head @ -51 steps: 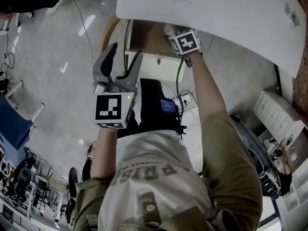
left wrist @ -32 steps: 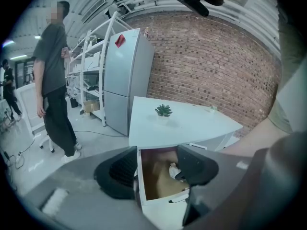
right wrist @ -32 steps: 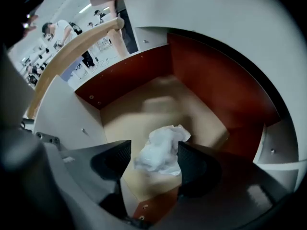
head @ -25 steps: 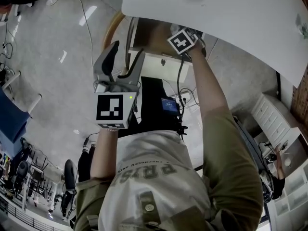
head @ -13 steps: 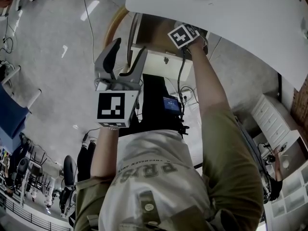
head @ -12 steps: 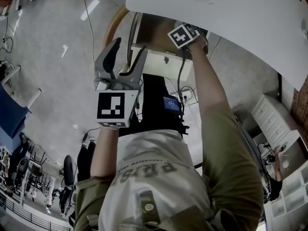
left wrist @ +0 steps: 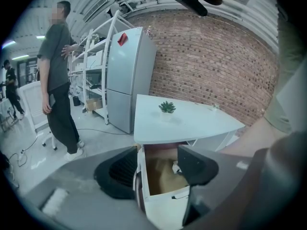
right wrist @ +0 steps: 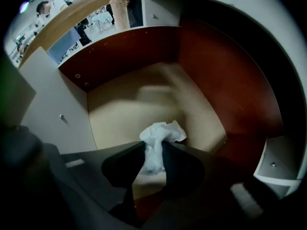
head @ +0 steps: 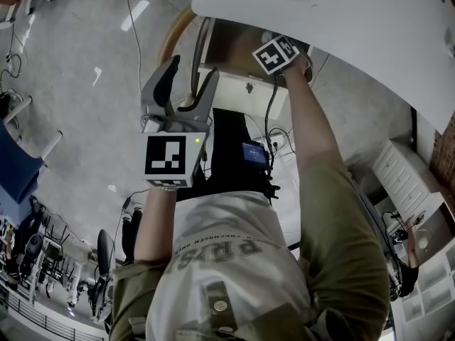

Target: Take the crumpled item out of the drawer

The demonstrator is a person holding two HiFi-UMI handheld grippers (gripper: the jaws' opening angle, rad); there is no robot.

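A crumpled white paper (right wrist: 160,134) lies on the pale wooden floor of the open drawer (right wrist: 120,111), under the white table top (head: 341,13). My right gripper (right wrist: 154,156) reaches down into the drawer. Its jaws are closing, and the paper is pinched between the two dark pads. In the head view only its marker cube (head: 276,54) shows, at the drawer's (head: 226,52) mouth. My left gripper (head: 179,82) hangs in the air in front of the drawer, open, with nothing between its fingers.
The drawer's white front panel (head: 242,91) faces me. A small green plant (left wrist: 167,107) stands on the table. A grey fridge (left wrist: 125,80), shelving and a standing person (left wrist: 57,75) are off to the left. Cables (head: 270,137) trail on the floor below the drawer.
My right gripper's marker cube has moved a little farther into the drawer's mouth, towards the table edge. The left gripper has stayed where it was, open.
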